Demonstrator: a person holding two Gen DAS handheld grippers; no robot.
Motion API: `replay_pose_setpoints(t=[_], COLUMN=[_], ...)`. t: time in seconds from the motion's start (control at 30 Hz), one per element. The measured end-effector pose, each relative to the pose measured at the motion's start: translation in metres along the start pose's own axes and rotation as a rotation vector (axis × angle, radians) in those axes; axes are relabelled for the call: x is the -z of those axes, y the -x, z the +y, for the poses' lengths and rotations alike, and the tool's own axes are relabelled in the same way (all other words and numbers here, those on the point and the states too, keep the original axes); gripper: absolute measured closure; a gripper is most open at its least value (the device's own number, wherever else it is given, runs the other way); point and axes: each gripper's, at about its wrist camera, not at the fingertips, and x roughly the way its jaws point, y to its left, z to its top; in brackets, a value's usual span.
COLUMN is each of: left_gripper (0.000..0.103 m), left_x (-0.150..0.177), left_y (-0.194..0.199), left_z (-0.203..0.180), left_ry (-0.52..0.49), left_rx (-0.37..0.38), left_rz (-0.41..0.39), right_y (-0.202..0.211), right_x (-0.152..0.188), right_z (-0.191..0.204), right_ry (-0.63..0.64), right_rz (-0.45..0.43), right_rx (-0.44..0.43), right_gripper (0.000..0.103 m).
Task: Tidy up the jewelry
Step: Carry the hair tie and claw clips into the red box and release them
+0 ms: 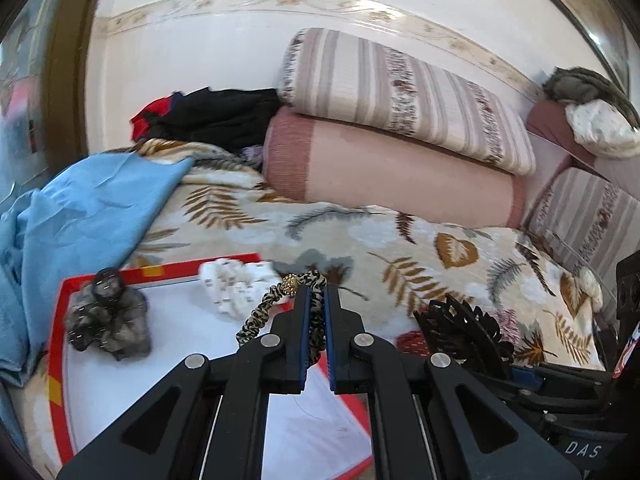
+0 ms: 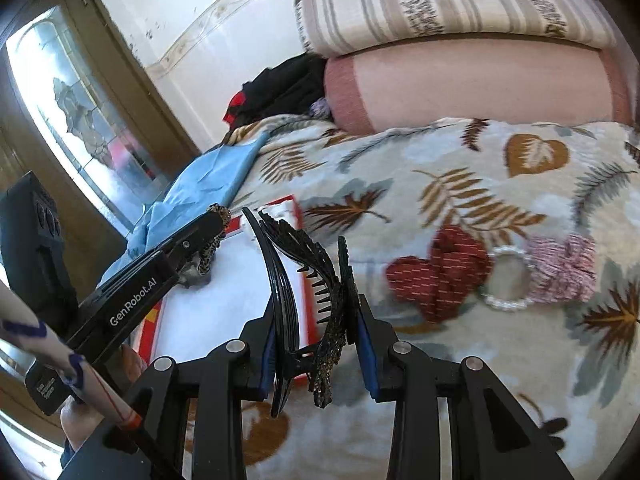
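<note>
Left gripper [image 1: 317, 300] pinches a leopard-print band [image 1: 276, 300]; right gripper [image 2: 316, 344] seemingly clamps a black hair claw [image 2: 308, 276].

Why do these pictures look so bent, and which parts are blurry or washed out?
Both wrist views use a fisheye lens, so the wall border curves and the corners go black. In the left wrist view the striped cushion smears with motion blur while the leopard-print hair tie in the left gripper stays sharp. In the right wrist view the window is blown out and the red scrunchie is soft.
</note>
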Motion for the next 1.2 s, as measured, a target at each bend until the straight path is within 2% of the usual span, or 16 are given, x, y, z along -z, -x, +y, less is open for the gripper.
replay_pose_setpoints(t=[0.23, 0.37, 0.53, 0.67, 0.93, 1.2], left_gripper=[0.097, 0.097, 0.097, 0.097, 0.097, 0.094], left_x=[-0.002, 0.002, 0.012, 0.017, 0.024, 0.025], left_y=[-0.006, -0.014, -0.022, -0.029, -0.038, -0.043], left_z=[0.055, 0.09, 0.117, 0.125, 0.131, 0.131], left_ry=[0.105, 0.185, 0.227, 0.236, 0.257, 0.263], left_rx=[-0.089, -0.143, -0.223, -0.266, -0.29, -0.308], left_rz=[0.044, 0.105, 0.184, 0.229, 0.277, 0.288], right_y=[-0.038, -0.064, -0.1, -0.123, -0.149, -0.164], right_x=[-0.008, -0.012, -0.015, -0.016, -0.019, -0.016], right_z=[0.034, 0.044, 0.051, 0.055, 0.065, 0.059], right_ry=[0.023, 0.012, -0.013, -0.015, 0.047, 0.05], right_rz=[0.054, 0.094, 0.166, 0.202, 0.212, 0.238], right_rx=[-0.03, -0.04, -0.046, -0.025, 0.046, 0.057], right_gripper=[0.066, 0.066, 0.066, 0.066, 0.066, 0.066])
